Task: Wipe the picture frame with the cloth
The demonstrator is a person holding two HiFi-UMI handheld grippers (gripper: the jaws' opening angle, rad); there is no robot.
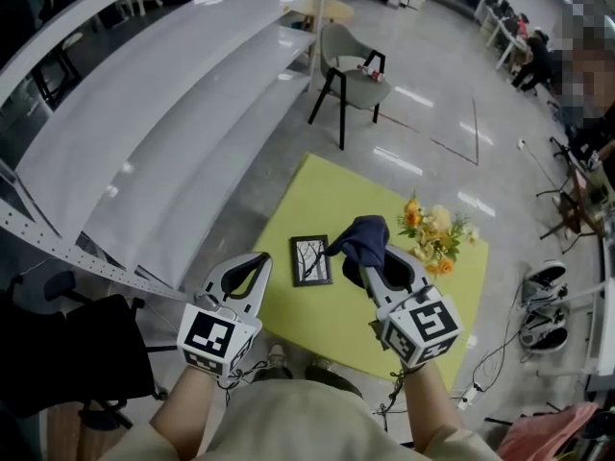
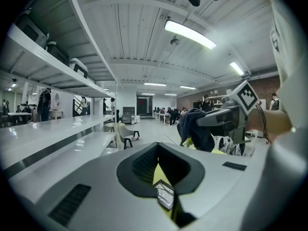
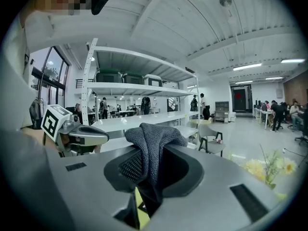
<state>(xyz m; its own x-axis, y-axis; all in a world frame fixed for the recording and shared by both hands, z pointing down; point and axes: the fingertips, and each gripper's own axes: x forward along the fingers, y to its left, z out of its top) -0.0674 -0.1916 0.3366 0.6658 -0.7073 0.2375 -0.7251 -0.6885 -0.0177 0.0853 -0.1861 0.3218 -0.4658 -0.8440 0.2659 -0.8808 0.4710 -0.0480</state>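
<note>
head view: yellow-green surface (image 1: 288, 209) at centre; on it a black picture frame (image 1: 310, 260) with a bare-branch drawing, lying flat at lower centre. left gripper (image 1: 261, 259) at lower left, just left of the frame, jaws together with nothing between them. right gripper (image 1: 370, 267) at lower centre-right, jaws clamped on a dark cloth (image 1: 363, 238) that hangs over their tips just right of the frame. each gripper carries a cube with black-and-white square markers, the only print in view. orange and cream flowers (image 1: 434, 236) to the right; grey chair (image 1: 352, 73) at upper centre; white shelves (image 1: 144, 113) at upper left. left gripper view: jaws closed; the frame and yellow surface show through the slot at lower centre; cloth and right gripper at right. right gripper view: cloth pinched between the jaws at centre, bunched above them; left gripper at left; flowers at lower right.
</note>
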